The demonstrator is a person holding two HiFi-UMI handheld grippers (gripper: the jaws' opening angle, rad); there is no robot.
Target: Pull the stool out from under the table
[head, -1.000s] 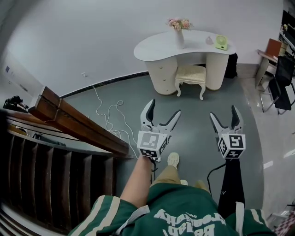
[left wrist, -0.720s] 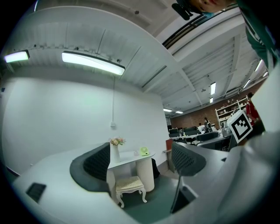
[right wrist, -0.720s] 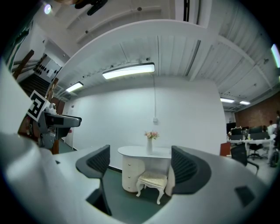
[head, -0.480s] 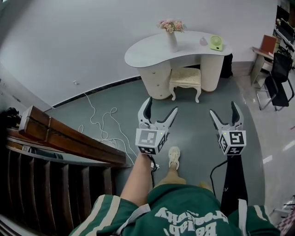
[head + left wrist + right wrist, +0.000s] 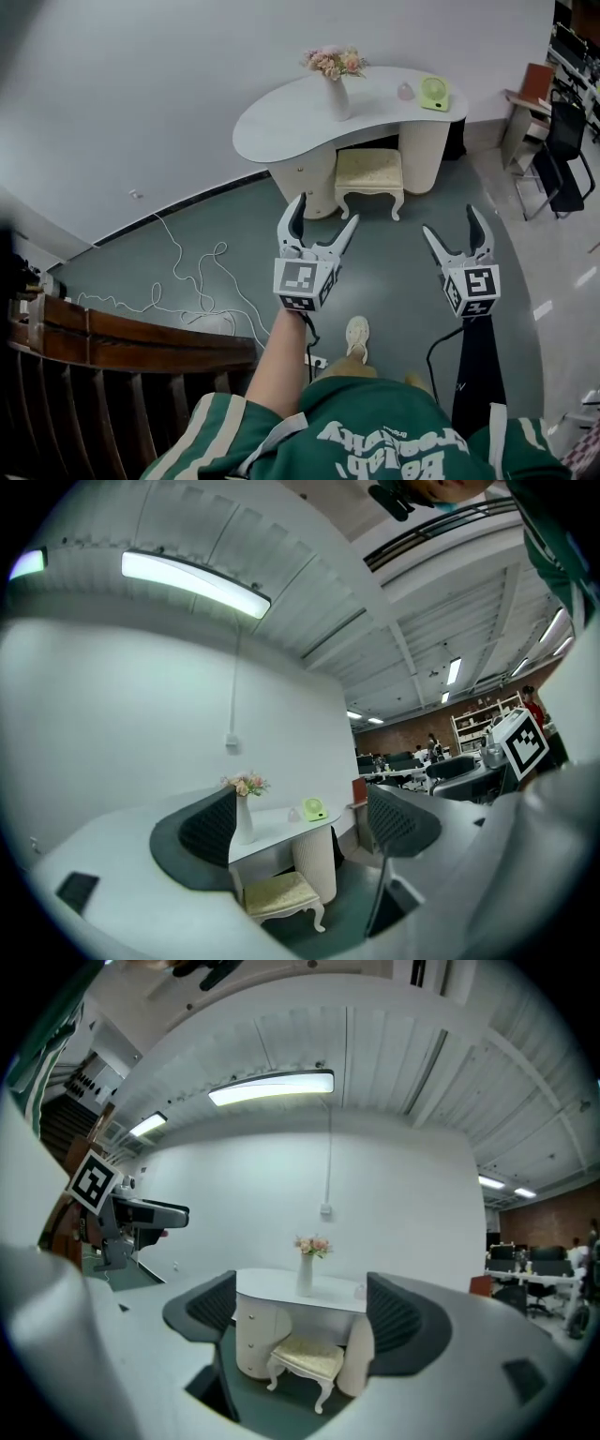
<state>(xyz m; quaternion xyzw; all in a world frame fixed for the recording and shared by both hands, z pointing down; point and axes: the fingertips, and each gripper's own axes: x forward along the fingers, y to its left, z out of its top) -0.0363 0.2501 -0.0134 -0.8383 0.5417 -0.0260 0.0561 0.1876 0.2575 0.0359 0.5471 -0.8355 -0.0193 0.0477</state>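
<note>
A cream stool (image 5: 367,173) with a cushioned seat and curved legs stands tucked under the white curved table (image 5: 281,127), between its two pedestals. It also shows in the left gripper view, stool (image 5: 279,895), and in the right gripper view, stool (image 5: 307,1358). My left gripper (image 5: 317,217) is held open in mid-air, well short of the stool, nothing between its jaws. The right gripper (image 5: 457,232) is open too, held beside it at the same height, empty.
On the table stand a white vase of flowers (image 5: 335,80) and a small green fan (image 5: 434,92). White cables (image 5: 192,277) trail over the grey floor at left. A wooden stair rail (image 5: 131,337) is at lower left. Black office chairs (image 5: 560,155) stand at right.
I have walked closer: the table and stool have shifted left and down in the head view and look larger. Both grippers stay open at the same height.
</note>
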